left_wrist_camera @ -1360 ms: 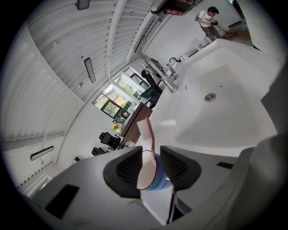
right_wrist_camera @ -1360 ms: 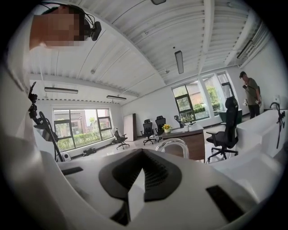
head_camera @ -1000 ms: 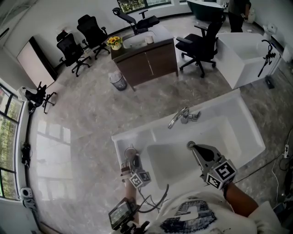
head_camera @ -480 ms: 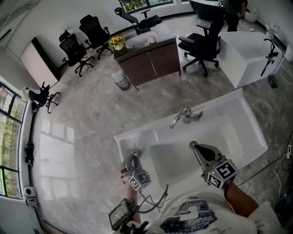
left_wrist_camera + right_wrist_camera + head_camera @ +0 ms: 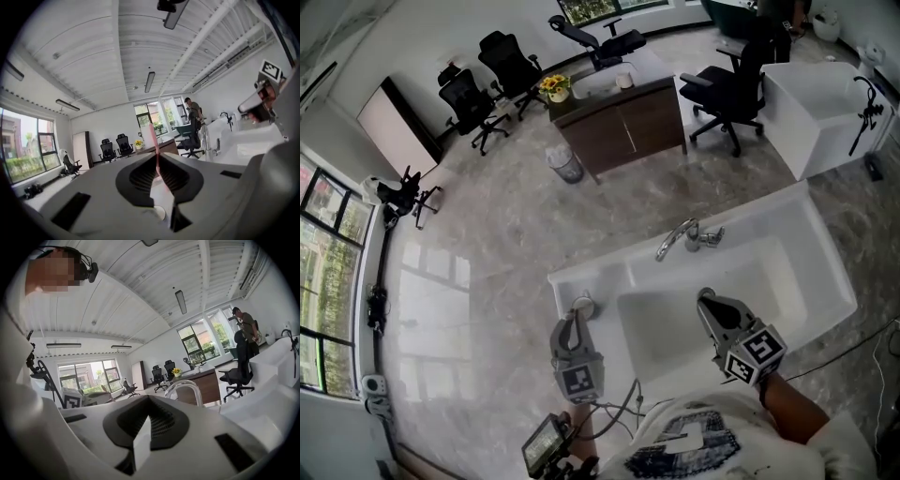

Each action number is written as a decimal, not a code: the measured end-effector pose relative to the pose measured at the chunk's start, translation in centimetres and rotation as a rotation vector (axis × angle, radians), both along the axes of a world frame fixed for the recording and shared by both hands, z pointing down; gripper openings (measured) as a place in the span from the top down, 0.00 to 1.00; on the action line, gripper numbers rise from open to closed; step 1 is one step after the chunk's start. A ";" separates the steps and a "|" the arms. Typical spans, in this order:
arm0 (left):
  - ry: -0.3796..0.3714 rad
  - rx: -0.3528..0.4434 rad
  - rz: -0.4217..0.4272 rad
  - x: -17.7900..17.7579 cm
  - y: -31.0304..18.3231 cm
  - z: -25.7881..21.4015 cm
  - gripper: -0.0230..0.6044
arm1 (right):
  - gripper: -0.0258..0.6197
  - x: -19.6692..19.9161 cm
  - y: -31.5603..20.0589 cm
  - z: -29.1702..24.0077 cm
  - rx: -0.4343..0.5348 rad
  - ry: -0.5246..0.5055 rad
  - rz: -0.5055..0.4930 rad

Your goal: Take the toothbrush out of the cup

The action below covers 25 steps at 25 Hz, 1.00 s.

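A pink toothbrush (image 5: 154, 142) with a white head stands upright between the jaws of my left gripper (image 5: 157, 158), which is shut on its handle. In the head view my left gripper (image 5: 575, 321) hangs just in front of the small clear cup (image 5: 584, 304). That cup stands on the left ledge of the white sink (image 5: 572, 278), and the brush is too thin to make out there. My right gripper (image 5: 706, 299) hovers over the basin with its jaws together and nothing in them. The right gripper (image 5: 149, 399) looks toward the chrome faucet (image 5: 185, 389).
The faucet (image 5: 681, 235) rises at the back of the sink. Beyond lie a wooden cabinet with flowers (image 5: 625, 114), a waste bin (image 5: 567, 166), several black office chairs (image 5: 510, 59) and a white tub (image 5: 825, 97). A person (image 5: 193, 110) stands far back.
My left gripper has risen from the cup's mouth and rolled, carrying the toothbrush up with it. The right gripper has stayed where it was.
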<state>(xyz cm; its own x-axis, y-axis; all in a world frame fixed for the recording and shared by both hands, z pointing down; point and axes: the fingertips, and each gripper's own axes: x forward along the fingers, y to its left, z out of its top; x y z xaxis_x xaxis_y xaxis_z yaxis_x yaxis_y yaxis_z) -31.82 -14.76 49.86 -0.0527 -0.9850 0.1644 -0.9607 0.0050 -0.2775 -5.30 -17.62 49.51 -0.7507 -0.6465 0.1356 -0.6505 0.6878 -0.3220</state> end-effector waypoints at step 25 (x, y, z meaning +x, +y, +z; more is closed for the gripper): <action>0.214 0.030 -0.020 3.8 -0.7 -3.1 0.90 | 0.96 5.2 -2.3 -0.7 0.012 -0.016 0.019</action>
